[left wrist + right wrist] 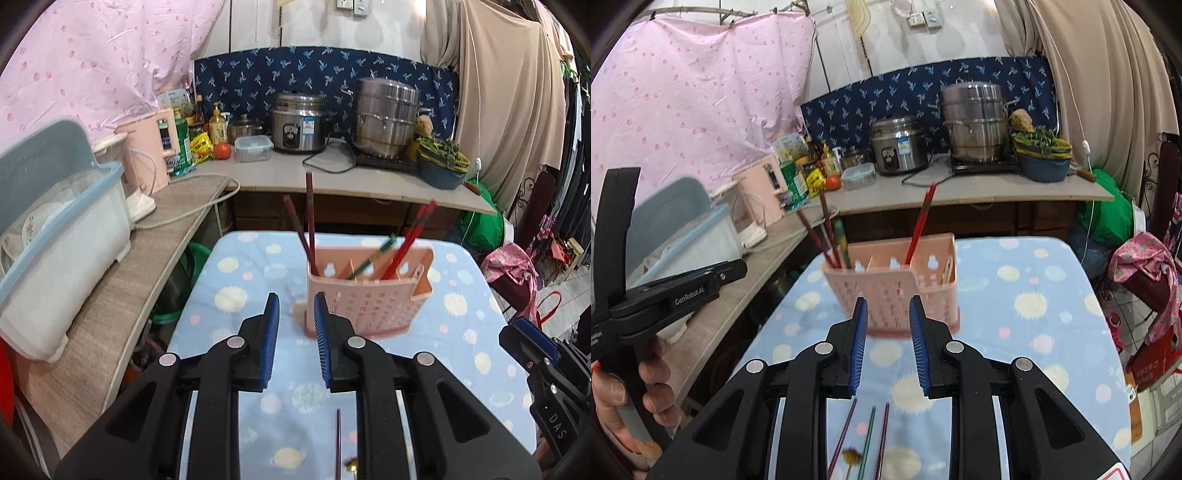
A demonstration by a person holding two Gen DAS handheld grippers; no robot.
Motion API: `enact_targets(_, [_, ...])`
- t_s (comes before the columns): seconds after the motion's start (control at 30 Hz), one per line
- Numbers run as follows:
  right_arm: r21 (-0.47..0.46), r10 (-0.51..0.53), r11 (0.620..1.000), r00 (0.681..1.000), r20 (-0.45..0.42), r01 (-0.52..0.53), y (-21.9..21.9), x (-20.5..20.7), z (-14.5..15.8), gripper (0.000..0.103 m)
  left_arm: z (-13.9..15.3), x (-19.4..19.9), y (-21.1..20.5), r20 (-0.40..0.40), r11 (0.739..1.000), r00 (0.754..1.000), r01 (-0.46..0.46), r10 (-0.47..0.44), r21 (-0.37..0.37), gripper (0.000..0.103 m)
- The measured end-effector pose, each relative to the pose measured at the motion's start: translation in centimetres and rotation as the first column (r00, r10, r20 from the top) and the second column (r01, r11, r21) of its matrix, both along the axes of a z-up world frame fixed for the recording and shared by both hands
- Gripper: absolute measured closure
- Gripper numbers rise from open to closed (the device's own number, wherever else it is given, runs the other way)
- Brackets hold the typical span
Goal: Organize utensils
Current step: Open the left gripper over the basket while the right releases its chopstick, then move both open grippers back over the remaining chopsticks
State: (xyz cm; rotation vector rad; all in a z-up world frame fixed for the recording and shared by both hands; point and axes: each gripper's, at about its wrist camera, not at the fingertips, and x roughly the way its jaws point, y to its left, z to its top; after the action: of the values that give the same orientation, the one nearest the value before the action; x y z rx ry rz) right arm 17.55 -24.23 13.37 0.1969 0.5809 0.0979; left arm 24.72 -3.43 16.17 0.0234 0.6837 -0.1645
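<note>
Two worktops fill the scene: a long L-shaped counter along the walls, carrying a stacked steel steamer, a rice cooker, a lidded dish tub and a pink kettle, and nearer, a worktop covered in a blue cloth printed with pale planets. On that cloth stands the pink perforated utensil holder, upright and divided into compartments. Its left compartment holds several dark red chopsticks leaning left, with a green one beside them in the right wrist view; a bright red pair leans out of a middle compartment. The left gripper hovers over the cloth just in front of the holder, its blue-padded fingers apart and holding nothing. The right gripper faces the holder's front wall too, its fingers likewise spread and empty. Loose chopsticks in purple, green and dark red lie flat on the cloth beneath the right gripper, and one more dark chopstick lies under the left.
</note>
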Motion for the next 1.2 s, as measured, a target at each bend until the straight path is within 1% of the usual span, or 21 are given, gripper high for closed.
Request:
enact_targets(0.17, [-0.024, 0.025, 0.999, 0.997, -0.067, -0.026, 1.4, -3.2, -3.1, 0.08, -3.3, -2.8, 0.8, -0.065, 1.0, 0.998, 0.005, -0.004, 0.016, 0.083])
enact_targets(0.3, [-0.039, 0.038, 0.998, 0.991, -0.126, -0.043, 2.5, -5.6, -5.7, 0.08, -6.1, -5.1, 1.4, -0.115, 0.999, 0.993, 0.013, -0.009, 0.039, 0.078])
enact_targets(0.4, [-0.053, 0.044, 0.997, 0.985, -0.169, -0.054, 3.2, -7.2, -7.8, 0.08, -8.1, -6.8, 1.9, -0.156, 0.999, 0.988, 0.021, -0.013, 0.05, 0.078])
enact_targets(0.67, [-0.029, 0.055, 0.997, 0.959, -0.279, -0.066, 3.9, -10.4, -12.6, 0.08, -13.0, -10.8, 2.7, -0.248, 0.997, 0.969, 0.035, -0.015, 0.076, 0.076])
enact_targets(0.7, [-0.03, 0.058, 0.997, 0.956, -0.289, -0.069, 4.1, -10.7, -13.0, 0.08, -13.5, -11.1, 2.7, -0.257, 0.996, 0.966, 0.037, -0.016, 0.078, 0.075])
enact_targets(0.73, [-0.034, 0.058, 0.997, 0.953, -0.297, -0.071, 4.3, -11.0, -13.4, 0.08, -13.9, -11.5, 2.7, -0.266, 0.996, 0.964, 0.04, -0.018, 0.078, 0.071])
enact_targets(0.8, [-0.045, 0.057, 0.996, 0.949, -0.309, -0.074, 4.7, -11.4, -14.0, 0.08, -14.6, -12.2, 2.7, -0.278, 0.996, 0.961, 0.042, -0.018, 0.081, 0.067])
enact_targets(0.93, [-0.059, 0.062, 0.995, 0.942, -0.331, -0.086, 5.3, -12.2, -15.2, 0.08, -15.7, -13.3, 2.6, -0.294, 0.994, 0.956, 0.05, -0.019, 0.098, 0.064])
enact_targets(1.2, [-0.063, 0.066, 0.993, 0.925, -0.374, -0.097, 5.8, -12.7, -16.9, 0.08, -16.6, -14.2, 3.0, -0.298, 0.993, 0.954, 0.024, 0.012, 0.116, 0.054])
